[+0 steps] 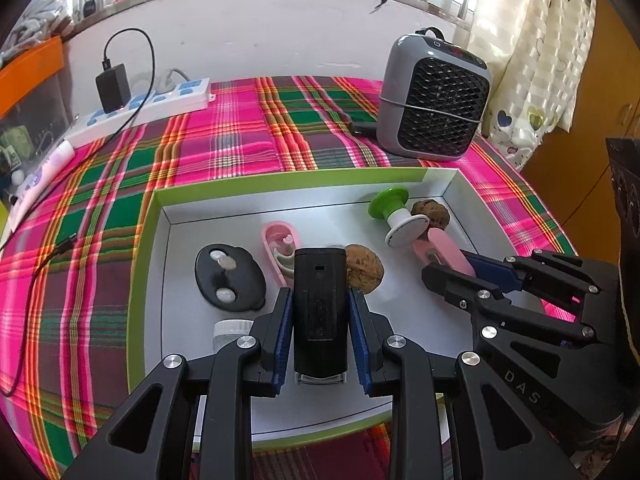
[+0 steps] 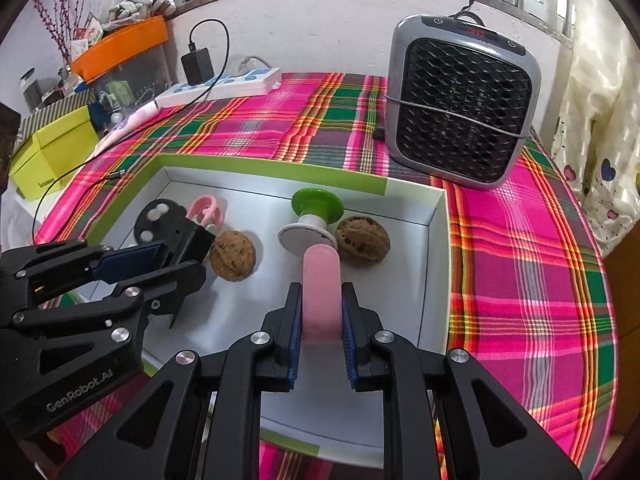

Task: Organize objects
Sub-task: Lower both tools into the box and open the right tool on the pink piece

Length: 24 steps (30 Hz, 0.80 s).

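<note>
A: How far along?

B: Midway, I judge. The left hand-held gripper (image 1: 320, 316) clamps a black plastic block (image 1: 320, 300); the right hand-held gripper (image 2: 320, 320) pinches a pink oblong case (image 2: 321, 288), both over the white green-rimmed tray (image 1: 146, 240).

A: Remaining?

B: Walnuts (image 2: 233, 255) and a green-capped spool (image 2: 314, 216) lie loose inside.

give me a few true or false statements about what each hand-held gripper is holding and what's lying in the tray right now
1. The left hand-held gripper is shut on a black rectangular device. True.
2. The right hand-held gripper is open. False: it is shut on a pink case.
3. Two walnuts lie in the tray. True.
4. The green-topped spool sits outside the tray on the plaid cloth. False: it lies inside the tray.
5. The grey fan heater stands inside the tray. False: it stands on the cloth behind it.
</note>
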{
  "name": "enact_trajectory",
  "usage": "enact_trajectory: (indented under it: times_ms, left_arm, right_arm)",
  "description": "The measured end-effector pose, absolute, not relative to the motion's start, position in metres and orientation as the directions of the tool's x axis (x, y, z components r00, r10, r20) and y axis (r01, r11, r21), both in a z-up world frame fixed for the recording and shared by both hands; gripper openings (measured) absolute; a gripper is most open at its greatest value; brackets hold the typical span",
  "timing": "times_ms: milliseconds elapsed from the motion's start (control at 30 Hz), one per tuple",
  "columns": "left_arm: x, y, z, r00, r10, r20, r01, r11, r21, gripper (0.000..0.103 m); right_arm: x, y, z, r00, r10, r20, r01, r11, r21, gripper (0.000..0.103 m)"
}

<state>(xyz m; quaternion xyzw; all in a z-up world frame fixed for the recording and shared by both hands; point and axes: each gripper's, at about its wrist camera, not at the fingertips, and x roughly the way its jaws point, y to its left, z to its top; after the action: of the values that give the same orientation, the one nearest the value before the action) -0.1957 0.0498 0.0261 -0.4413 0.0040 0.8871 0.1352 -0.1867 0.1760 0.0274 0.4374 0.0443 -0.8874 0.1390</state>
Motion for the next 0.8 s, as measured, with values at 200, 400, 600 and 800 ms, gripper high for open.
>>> enact_trajectory:
  times_ms: [200, 400, 600, 800]
  left_arm:
    - [-0.1977, 0.0490, 0.0238, -0.566, 0.232, -0.791, -0.238, -0.965, -0.113, 0.025]
    - [-0.1999, 0.0496, 0.0203, -0.556, 0.226, -0.800, -0.235, -0.966, -0.109, 0.025]
    - [-0.2008, 0.0496, 0.0198, -0.556, 0.226, -0.800, -0.234, -0.966, -0.110, 0.025]
    - [-0.2012, 0.0496, 0.0204, -0.556, 0.223, -0.801, -0.232, -0.967, -0.108, 0.026]
  right_arm:
    - [-0.1882, 0.1772, 0.0270, -0.584, -0.192, -0.788, 0.274, -0.961, 0.030, 0.019]
    - [-0.1900, 0.1782, 0.0245, -0.585, -0.185, -0.789, 0.269, -0.963, 0.026, 0.019]
    - [-0.1895, 0.1788, 0.0234, -0.587, -0.190, -0.787, 0.268, -0.963, 0.033, 0.019]
    - [-0.1895, 0.1790, 0.0234, -0.586, -0.188, -0.788, 0.266, -0.964, 0.032, 0.019]
